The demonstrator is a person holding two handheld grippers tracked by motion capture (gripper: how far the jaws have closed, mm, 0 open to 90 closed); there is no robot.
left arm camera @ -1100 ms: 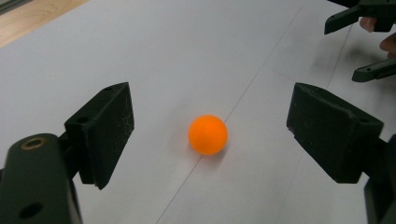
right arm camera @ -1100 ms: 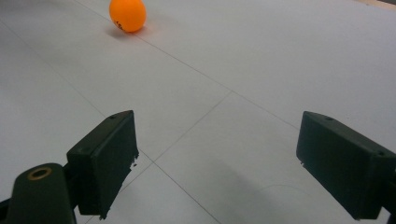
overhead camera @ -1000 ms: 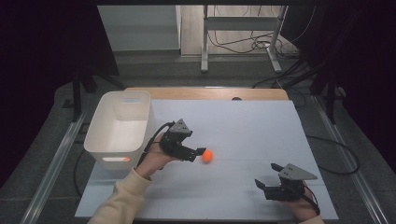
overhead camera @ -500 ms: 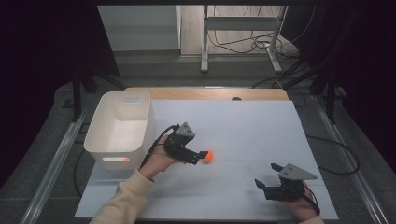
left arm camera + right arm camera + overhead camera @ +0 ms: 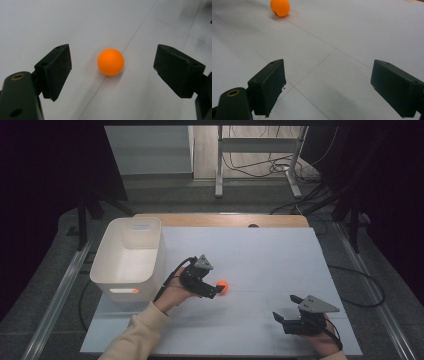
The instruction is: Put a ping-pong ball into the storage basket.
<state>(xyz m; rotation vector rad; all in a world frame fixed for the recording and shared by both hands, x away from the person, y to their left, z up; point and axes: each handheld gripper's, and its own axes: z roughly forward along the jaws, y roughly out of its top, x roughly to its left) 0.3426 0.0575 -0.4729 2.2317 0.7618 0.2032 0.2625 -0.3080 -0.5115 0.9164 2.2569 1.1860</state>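
Observation:
A small orange ball (image 5: pixel 222 286) lies on the white table top (image 5: pixel 260 260) near its middle. My left gripper (image 5: pixel 216 292) is right beside it, with the ball (image 5: pixel 110 61) resting on the table between the two wide-open jaws and touching neither. At the near right my right gripper (image 5: pixel 279 318) rests low over the table, its jaws open with nothing between them. In the right gripper view the ball (image 5: pixel 280 7) sits far off at the top left.
A white plastic bin (image 5: pixel 129 257) stands on the left side of the table, close behind the left hand. A wooden strip (image 5: pixel 220 220) runs along the table's far edge. Thin seam lines cross the white surface.
The left hand has sunk toward the table and edged right, bringing its open jaws around the ball. The ball and the right gripper have not moved.

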